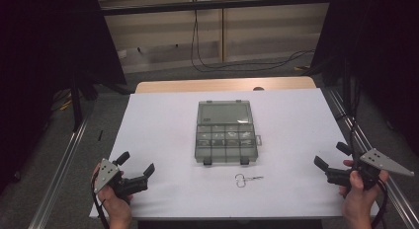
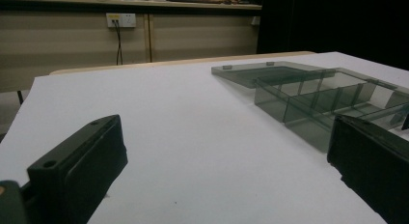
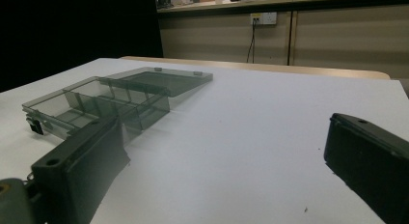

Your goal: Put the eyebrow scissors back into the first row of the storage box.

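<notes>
Both tongs, the left gripper (image 1: pixel 136 161) and right gripper (image 1: pixel 332 156), rested spread wide at the table's (image 1: pixel 163 115) near corners, flanking an open compartment box (image 1: pixel 225 133).

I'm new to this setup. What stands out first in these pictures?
A smoky transparent plastic compartment box lies open at the middle of the white table, its lid flat behind it. A small metal scissor-like tool lies just in front. The left gripper and right gripper wait open at the near corners.
</notes>
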### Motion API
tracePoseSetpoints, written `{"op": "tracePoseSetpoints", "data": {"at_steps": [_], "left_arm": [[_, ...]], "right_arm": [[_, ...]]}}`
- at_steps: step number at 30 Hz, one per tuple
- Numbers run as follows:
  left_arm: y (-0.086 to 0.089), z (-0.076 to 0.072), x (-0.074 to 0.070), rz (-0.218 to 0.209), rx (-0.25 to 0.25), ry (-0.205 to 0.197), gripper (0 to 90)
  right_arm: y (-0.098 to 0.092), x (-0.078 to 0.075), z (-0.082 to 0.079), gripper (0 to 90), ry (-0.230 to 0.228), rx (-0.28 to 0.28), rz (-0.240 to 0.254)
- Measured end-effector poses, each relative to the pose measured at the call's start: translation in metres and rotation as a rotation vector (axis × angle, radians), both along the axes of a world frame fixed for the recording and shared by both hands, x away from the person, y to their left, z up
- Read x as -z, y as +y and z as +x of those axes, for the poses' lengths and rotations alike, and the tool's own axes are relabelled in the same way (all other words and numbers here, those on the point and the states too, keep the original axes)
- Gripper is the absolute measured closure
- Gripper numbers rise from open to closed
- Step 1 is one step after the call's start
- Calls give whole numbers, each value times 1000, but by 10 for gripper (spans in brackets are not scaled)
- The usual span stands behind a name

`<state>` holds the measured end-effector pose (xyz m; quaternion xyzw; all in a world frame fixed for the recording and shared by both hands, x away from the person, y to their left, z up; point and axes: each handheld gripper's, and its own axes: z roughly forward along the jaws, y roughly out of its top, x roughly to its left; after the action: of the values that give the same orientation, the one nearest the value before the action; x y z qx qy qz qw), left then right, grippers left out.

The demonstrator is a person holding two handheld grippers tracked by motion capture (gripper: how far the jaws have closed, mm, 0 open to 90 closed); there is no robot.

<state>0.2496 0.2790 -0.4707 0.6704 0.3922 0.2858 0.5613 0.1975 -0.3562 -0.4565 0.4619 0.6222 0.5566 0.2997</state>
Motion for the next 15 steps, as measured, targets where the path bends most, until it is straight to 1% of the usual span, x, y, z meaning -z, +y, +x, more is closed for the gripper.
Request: {"op": "tracePoseSetpoints", "data": {"at_steps": [3,4,5,6,7,8,10,11,13,14,15], "left_arm": [[-1,-1,1,10,-1,-1,0],[-1,-1,2,14,0,-4,0],[-2,-1,2,16,3,-3,0],[-2,-1,2,15,-2,-6,0],[-2,-1,3,16,-1,-6,0],[-2,-1,3,16,-1,-6,0],[-2,-1,3,10,-3,-4,0],[-2,-1,3,0,1,-4,0],[-2,-1,3,1,1,-8,0],[-1,-1,3,11,4,-5,0],[-2,-1,3,14,-2,-2,0]], "right_arm": [[-1,0,0,6,0,-12,2],[-1,-1,-1,28,4,-19,9],[-2,-1,-1,43,1,-25,3],[-3,-1,-2,43,8,-36,3],[-5,-3,-1,44,11,-51,19],[-4,-4,-2,44,12,-49,29],[-3,-6,-2,44,11,-49,23],[1,-11,-2,44,10,-61,9],[5,-16,-1,47,4,-75,-9],[5,-16,-1,47,4,-75,-9],[6,-19,-1,47,7,-85,-9]]}}
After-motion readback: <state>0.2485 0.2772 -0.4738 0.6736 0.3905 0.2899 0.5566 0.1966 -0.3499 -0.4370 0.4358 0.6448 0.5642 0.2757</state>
